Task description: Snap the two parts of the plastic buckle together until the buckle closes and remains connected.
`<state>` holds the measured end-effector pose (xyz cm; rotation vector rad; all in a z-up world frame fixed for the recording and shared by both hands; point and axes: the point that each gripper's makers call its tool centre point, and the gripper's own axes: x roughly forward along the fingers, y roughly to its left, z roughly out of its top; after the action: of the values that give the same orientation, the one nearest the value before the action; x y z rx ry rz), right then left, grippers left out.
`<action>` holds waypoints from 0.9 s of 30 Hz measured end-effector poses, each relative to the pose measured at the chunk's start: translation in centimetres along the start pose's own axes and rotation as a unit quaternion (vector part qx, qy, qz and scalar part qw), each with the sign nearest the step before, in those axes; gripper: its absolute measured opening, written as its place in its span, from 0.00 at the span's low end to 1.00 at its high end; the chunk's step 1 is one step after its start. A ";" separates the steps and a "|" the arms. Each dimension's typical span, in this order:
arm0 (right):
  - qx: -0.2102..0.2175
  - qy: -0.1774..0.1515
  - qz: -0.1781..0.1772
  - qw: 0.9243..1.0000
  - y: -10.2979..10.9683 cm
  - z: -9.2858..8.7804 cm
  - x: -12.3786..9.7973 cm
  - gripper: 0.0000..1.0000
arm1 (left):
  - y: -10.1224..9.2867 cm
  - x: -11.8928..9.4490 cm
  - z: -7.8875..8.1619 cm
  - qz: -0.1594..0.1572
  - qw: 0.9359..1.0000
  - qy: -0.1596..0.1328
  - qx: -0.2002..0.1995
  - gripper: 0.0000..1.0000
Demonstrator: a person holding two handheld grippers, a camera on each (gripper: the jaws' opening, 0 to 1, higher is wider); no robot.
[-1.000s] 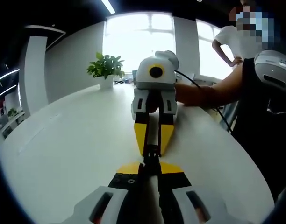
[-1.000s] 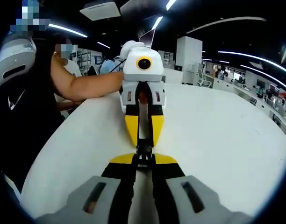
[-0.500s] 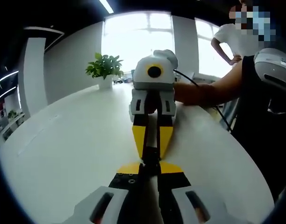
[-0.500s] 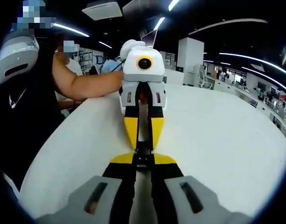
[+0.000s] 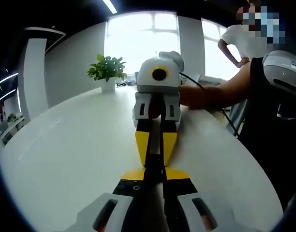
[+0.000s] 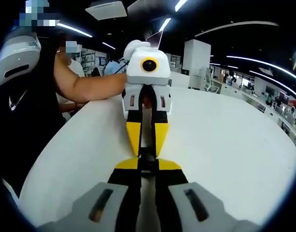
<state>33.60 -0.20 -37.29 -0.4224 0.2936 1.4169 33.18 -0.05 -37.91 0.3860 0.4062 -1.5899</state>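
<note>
My two grippers meet nose to nose above the white table. In the left gripper view my left gripper rises from below, shut on one black buckle part. The right gripper comes from the far side with its yellow jaws shut on the other part. In the right gripper view my right gripper pinches the black buckle, and the left gripper faces it. The two parts sit pressed end to end between the yellow tips. The jaws hide the joint between them.
A potted plant stands at the table's far end by bright windows. A person's arm and dark torso run along the table's right edge; a second person stands behind. Office desks lie beyond the table.
The two grippers have closed in on each other. Less of the black buckle shows between the yellow tips than a second ago.
</note>
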 end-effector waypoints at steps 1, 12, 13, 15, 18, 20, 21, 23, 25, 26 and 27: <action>0.001 -0.001 0.001 1.000 0.0 0.0 0.0 0.07 | 0.0 0.0 0.0 0.000 1.000 0.000 0.000 0.09; 0.001 -0.005 0.006 1.000 0.1 0.0 0.1 0.06 | 0.2 0.2 0.1 -0.008 1.000 -0.009 0.002 0.08; 0.002 -0.005 0.006 1.000 0.1 0.0 0.1 0.06 | 0.1 0.1 0.1 -0.009 1.000 -0.008 0.000 0.08; 0.002 -0.005 0.006 1.000 0.1 0.0 0.1 0.06 | 0.1 0.1 0.1 -0.008 1.000 -0.007 0.002 0.08; 0.003 -0.006 0.007 1.000 0.1 0.0 0.1 0.06 | 0.1 0.1 0.1 -0.009 1.000 -0.008 -0.001 0.08; 0.002 -0.006 0.008 1.000 0.1 0.1 0.1 0.06 | 0.0 0.1 0.1 -0.010 1.000 -0.009 -0.002 0.08; 0.001 -0.006 0.008 1.000 0.1 0.1 0.1 0.06 | 0.0 0.1 0.1 -0.012 1.000 -0.010 -0.004 0.08; 0.002 -0.006 0.009 1.000 0.1 0.1 0.2 0.06 | 0.0 0.1 0.1 -0.013 1.000 -0.010 -0.003 0.08; 0.001 -0.007 0.008 1.000 0.1 0.1 0.2 0.06 | 0.0 0.1 0.1 -0.014 1.000 -0.011 -0.004 0.08; 0.001 -0.007 0.008 1.000 0.1 0.1 0.2 0.06 | 0.0 0.1 0.1 -0.014 1.000 -0.010 -0.004 0.08; 0.001 -0.007 0.008 1.000 0.1 0.1 0.2 0.06 | -0.1 0.1 0.1 -0.014 1.000 -0.010 -0.004 0.08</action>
<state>33.56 -0.01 -37.30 -0.4092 0.2866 1.4351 33.11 -0.20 -37.89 0.3588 0.4039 -1.6176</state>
